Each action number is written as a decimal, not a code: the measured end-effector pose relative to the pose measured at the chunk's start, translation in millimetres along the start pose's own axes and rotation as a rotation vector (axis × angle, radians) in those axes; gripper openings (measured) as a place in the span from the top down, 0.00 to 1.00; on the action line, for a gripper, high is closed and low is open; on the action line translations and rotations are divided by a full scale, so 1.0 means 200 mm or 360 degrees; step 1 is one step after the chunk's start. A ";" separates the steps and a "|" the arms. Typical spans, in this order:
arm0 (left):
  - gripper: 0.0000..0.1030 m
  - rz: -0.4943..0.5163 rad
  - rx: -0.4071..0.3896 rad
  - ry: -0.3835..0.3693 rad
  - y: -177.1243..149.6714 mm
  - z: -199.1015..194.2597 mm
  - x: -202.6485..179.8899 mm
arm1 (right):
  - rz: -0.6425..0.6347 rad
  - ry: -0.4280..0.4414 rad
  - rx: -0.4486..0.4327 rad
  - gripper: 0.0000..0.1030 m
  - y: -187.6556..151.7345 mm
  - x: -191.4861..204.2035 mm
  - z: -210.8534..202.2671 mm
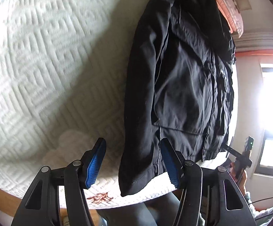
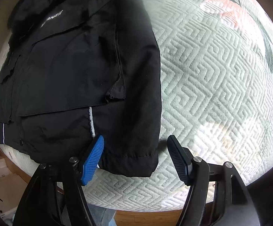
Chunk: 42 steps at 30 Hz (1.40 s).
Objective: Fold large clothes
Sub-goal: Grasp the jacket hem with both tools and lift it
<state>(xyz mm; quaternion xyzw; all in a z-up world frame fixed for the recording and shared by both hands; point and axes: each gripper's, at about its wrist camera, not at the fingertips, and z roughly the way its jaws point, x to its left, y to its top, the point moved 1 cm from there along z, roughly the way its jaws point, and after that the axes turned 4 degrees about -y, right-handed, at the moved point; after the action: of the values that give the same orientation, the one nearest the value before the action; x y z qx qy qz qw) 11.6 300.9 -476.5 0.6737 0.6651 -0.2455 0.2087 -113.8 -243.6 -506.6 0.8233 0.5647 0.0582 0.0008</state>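
Left wrist view: black jacket (image 1: 181,79) lies on the bed (image 1: 42,66); both hand-held grippers, left (image 1: 133,162) and right (image 2: 136,156), hover half-open and empty over its hem, apparently poised to grasp it.

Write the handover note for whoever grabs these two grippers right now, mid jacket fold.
Left gripper: open, holding nothing, straddling the hem corner of the black jacket.
Right gripper: open, empty, jaws either side of the opposite hem corner.
Jacket: spread out on the white quilted bed cover, hem at the near edge, both sleeves lying along the body.
Done: sleeves appear laid in.
Left: grip both corners, likely fold hem toward collar.
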 end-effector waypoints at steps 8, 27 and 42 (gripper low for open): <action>0.41 0.0115 0.0026 0.0079 -0.01 0.07 -0.07 | 0.0002 0.0082 0.0005 0.33 -0.06 -0.05 0.03; 0.92 0.0379 0.0037 0.0283 0.03 0.07 -0.37 | -0.0397 -0.0283 -0.0085 0.88 0.05 0.35 -0.19; 0.92 0.0391 -0.0010 0.0230 0.16 0.00 -0.55 | -0.0465 -0.0347 -0.0017 0.88 0.16 0.49 -0.38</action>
<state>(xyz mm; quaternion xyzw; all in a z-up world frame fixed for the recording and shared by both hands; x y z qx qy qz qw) 43.7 212.2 -410.0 0.7654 0.5916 -0.1668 0.1909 -55.4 -168.5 -419.3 0.7338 0.6746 -0.0293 0.0749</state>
